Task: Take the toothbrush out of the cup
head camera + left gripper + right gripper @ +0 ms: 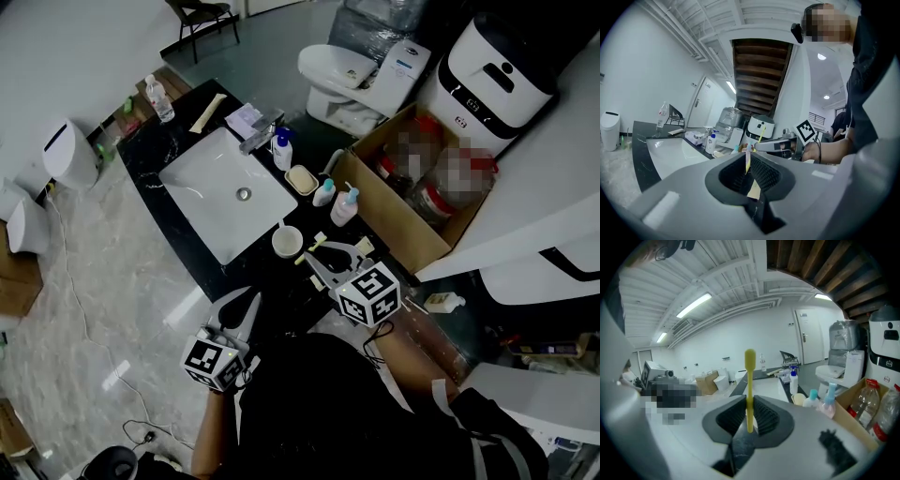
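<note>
A yellow toothbrush (749, 380) stands upright between the jaws of my right gripper (749, 416), which is shut on its handle. In the head view this gripper (317, 255) hangs just right of the white cup (287, 241) on the black counter, and the toothbrush (312, 251) is outside the cup. My left gripper (251, 302) hovers at the counter's front edge, below the cup, fingers together. In the left gripper view its jaws (750, 176) leave only a slit; the right gripper (776, 145) and toothbrush (761, 133) show beyond.
A white sink (225, 192) fills the counter's middle. Behind it stand a blue-capped pump bottle (282, 150), a soap dish (301, 179) and two small bottles (344, 206). An open cardboard box (412, 187) sits at the right and a toilet (347, 75) beyond.
</note>
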Demonstrator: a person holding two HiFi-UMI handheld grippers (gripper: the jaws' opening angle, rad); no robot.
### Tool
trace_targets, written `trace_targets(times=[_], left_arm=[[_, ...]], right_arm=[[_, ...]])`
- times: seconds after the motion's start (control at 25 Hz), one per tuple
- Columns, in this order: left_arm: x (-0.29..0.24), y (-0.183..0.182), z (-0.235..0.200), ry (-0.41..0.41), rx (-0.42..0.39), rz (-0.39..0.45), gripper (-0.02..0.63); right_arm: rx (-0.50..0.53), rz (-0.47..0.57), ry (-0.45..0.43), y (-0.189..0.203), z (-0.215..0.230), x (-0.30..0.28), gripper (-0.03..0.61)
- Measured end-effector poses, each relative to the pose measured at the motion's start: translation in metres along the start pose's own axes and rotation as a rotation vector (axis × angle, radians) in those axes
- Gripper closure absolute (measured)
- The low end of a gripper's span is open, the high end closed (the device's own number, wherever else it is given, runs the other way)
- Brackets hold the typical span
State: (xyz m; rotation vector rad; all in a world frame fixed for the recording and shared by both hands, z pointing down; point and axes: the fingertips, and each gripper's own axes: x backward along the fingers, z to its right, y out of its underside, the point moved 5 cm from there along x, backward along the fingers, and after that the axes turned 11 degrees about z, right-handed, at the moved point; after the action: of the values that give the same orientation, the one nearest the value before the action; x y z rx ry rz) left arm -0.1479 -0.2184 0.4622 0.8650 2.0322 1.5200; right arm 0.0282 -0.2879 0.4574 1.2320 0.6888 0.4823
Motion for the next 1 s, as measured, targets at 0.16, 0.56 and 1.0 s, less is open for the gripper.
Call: trace_targets(times=[0.16,0.56,1.0], left_arm=[[-0.003,-0.002,0.001,0.013,-0.009,0.001,0.575],[-0.007,-0.001,0.001,0.015,0.005,-0.015,0.575],[-0.015,0.000,0.007,0.038,0.010,-0.005,0.575]], right_arm=[[0.001,-0.003,-0.006,0.001,-0.005,0.008,0.522],[-0.001,-0.025,-0.014,0.011,-0.014,0.024,0.522],[0.017,-0.022,-0.025,0.010,-0.025,0.045,0.522]])
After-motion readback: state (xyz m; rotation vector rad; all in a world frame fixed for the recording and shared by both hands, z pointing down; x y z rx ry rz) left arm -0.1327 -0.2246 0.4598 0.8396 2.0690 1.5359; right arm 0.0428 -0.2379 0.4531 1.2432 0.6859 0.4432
